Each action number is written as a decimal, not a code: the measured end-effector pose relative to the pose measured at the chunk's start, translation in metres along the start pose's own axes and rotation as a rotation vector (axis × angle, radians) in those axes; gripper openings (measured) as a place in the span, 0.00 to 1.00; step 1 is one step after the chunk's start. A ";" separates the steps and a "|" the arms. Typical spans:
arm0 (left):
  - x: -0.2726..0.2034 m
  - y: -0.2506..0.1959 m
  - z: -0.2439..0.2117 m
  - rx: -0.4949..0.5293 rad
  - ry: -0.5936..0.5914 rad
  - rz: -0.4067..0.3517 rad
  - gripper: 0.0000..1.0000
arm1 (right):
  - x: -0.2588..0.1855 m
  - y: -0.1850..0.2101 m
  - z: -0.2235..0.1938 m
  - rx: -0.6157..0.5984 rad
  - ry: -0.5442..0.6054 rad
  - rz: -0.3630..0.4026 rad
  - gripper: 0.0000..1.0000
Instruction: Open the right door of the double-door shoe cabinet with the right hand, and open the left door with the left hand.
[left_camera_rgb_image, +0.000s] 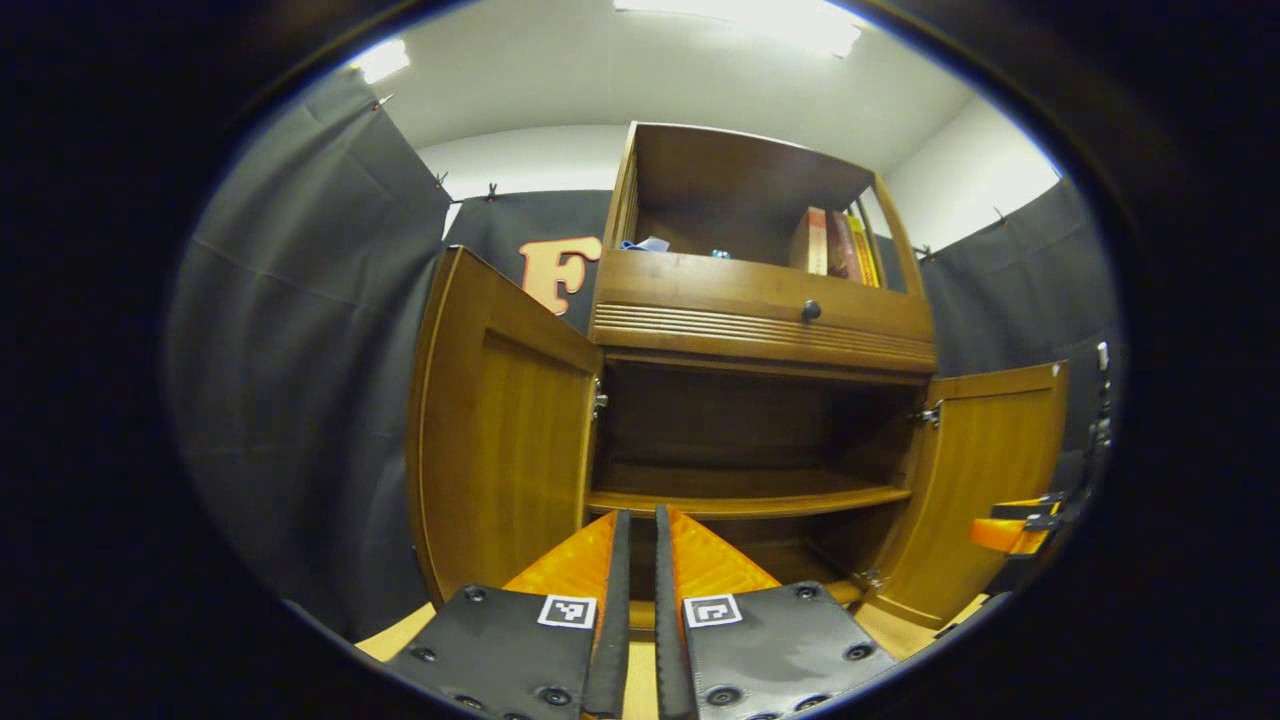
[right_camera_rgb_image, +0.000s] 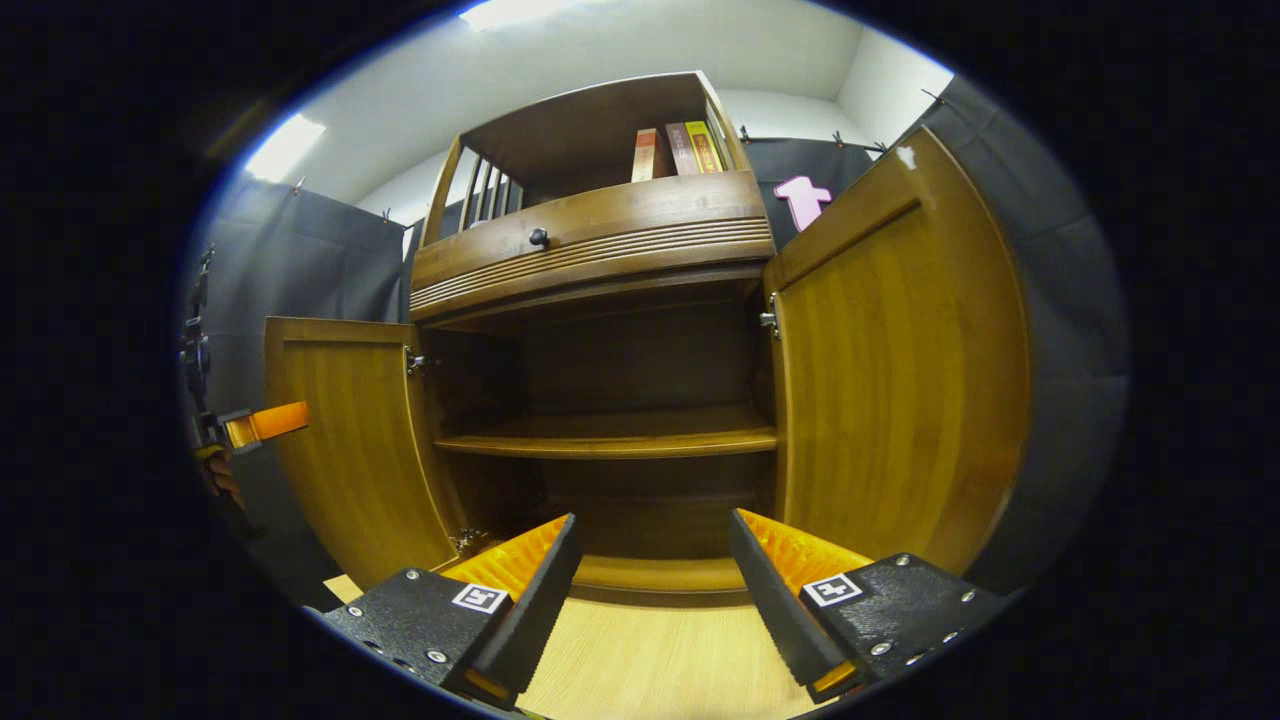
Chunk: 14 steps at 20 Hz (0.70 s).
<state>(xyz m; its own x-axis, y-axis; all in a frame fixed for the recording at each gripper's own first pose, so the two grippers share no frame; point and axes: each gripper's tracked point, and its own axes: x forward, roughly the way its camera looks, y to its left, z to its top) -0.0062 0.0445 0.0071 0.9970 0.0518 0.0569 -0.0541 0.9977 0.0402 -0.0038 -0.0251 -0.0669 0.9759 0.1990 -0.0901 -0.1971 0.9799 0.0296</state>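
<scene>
Shoe cabinet (left_camera_rgb_image: 760, 330) stands against the booth wall with both doors swung wide, its inner shelf (left_camera_rgb_image: 740, 495) bare. Left door (left_camera_rgb_image: 500, 440) and right door (right_camera_rgb_image: 900, 360) each stand out from the carcass, leaving the front free. Left gripper (left_camera_rgb_image: 637, 545) sits low before the opening, fingers nearly together, gripping nothing. Right gripper (right_camera_rgb_image: 650, 560) is spread, released, just inside the right door's free edge.

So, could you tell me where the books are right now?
The books stand upright at the right end of the cabinet's open top shelf, above the drawer knob.
</scene>
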 end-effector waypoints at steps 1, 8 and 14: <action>0.003 -0.005 -0.005 0.032 0.007 0.019 0.19 | -0.004 -0.002 0.000 -0.004 -0.002 -0.009 0.92; 0.016 -0.016 -0.036 0.076 0.048 0.068 0.14 | -0.014 -0.003 -0.004 -0.019 0.002 -0.025 0.92; 0.016 -0.009 -0.040 0.052 0.057 0.094 0.15 | -0.011 -0.003 -0.010 -0.019 0.019 -0.022 0.92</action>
<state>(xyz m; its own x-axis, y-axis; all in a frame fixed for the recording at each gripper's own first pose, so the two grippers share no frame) 0.0120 0.0379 -0.0326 0.9888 0.1488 0.0058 -0.1487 0.9849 0.0890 -0.0145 -0.0301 -0.0756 0.9781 0.1772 -0.1094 -0.1774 0.9841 0.0083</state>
